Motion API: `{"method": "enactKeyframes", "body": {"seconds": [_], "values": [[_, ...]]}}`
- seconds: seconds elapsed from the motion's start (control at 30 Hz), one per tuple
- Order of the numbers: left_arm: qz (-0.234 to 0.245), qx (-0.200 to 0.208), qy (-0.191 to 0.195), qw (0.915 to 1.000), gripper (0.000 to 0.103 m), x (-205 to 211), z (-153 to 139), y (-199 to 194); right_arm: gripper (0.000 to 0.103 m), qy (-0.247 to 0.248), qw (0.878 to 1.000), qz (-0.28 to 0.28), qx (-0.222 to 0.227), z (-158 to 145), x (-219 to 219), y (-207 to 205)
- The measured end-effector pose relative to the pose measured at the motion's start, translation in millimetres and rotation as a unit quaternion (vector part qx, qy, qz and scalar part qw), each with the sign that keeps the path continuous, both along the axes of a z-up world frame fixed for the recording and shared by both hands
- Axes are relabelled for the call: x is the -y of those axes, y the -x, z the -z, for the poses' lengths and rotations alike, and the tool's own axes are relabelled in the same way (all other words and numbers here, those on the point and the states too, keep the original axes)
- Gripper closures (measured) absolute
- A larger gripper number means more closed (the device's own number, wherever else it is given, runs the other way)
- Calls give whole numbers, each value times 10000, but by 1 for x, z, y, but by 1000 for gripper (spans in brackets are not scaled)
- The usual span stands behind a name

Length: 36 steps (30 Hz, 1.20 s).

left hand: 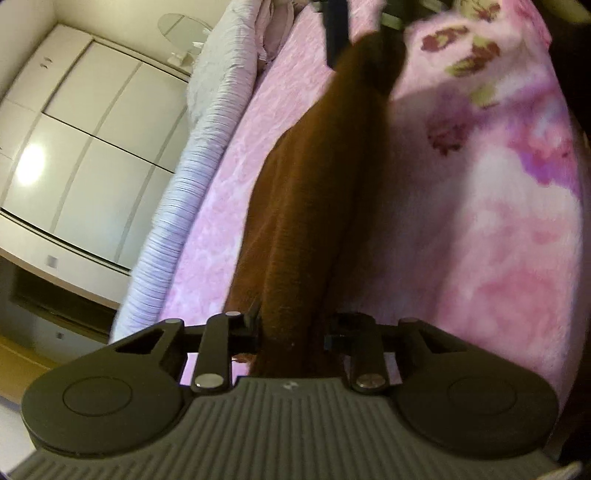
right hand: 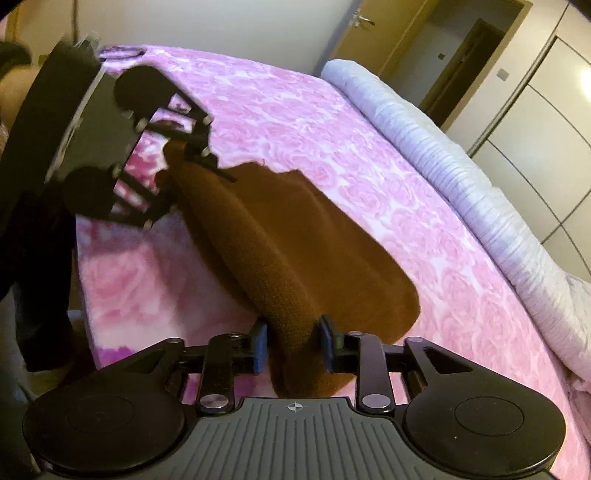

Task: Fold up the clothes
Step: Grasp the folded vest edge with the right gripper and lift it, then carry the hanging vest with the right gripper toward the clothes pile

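A brown fleece garment (right hand: pixel 291 236) is stretched between my two grippers above a pink rose-patterned bed (right hand: pixel 332 122). My right gripper (right hand: pixel 291 345) is shut on one end of it, blue pads pressing a thick fold. My left gripper (left hand: pixel 293 332) is shut on the other end; the garment (left hand: pixel 314 192) runs away from it toward the right gripper (left hand: pixel 343 33) at the top. In the right wrist view the left gripper (right hand: pixel 184 162) grips the far end at upper left. The garment's lower edge hangs onto the bed.
A rolled pale lilac quilt (right hand: pixel 461 177) lies along the bed's far side, also in the left wrist view (left hand: pixel 199 177). White wardrobe doors (left hand: pixel 81 147) stand beyond it. A floral pink blanket (left hand: pixel 498 166) covers the near side. A door (right hand: pixel 458 62) is in the back.
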State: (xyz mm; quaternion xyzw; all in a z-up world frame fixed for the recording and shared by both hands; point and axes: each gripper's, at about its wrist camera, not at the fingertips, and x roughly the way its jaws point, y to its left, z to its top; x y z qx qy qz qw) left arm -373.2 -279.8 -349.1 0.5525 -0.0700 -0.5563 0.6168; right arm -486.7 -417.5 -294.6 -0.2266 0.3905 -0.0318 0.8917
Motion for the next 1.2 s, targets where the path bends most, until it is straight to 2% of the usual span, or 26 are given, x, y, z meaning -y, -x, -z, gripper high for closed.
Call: {"method": "enactKeyframes", "body": {"seconds": [0.1,0.17,0.3,0.43,0.53,0.6,0.8,0.87,0.93,1.0,1.07,1.1,1.13,1.2], "values": [[-26,-431,-110,9990,79,5,-11,-8,39,638,9978,16,196,17,-25,14],[-68,-697,-161,9974,79,8,-19,-13,32,1077,9937,-137,274,31,-42,20],[-126,-991,-237,9947,79,5,-29,-17,31,2243,9731,-476,-233,78,-57,5],[-112,-1028,-342,9940,79,3,-29,-15,31,2857,9561,-622,-169,93,-50,-7],[-110,-1065,-368,9936,78,2,-27,-15,38,2780,9596,-404,-144,89,-37,-19],[-117,-1089,-379,9933,78,3,-25,-16,62,2649,9632,-389,-239,87,-31,-23],[-88,-999,-391,9942,74,-1,-21,-15,74,2398,9693,-444,-304,80,-26,-20],[-53,-689,-319,9971,64,-5,-16,-8,74,2242,9733,-385,-302,74,-24,-21],[74,-210,-221,9995,43,-10,-6,1,75,2144,9756,-360,-291,68,-25,-24],[250,301,-168,9991,38,-13,4,9,75,2087,9769,-364,-276,60,-26,-25],[366,672,-167,9969,41,-14,14,13,76,2054,9776,-378,-249,51,-29,-25],[351,690,-211,9968,56,-13,14,13,76,2014,9785,-375,-239,47,-29,-26],[303,666,-317,9968,75,-10,14,12,76,1984,9791,-376,-243,43,-30,-26],[262,584,-417,9971,79,-8,9,10,76,1944,9798,-391,-256,35,-33,-25]]}}
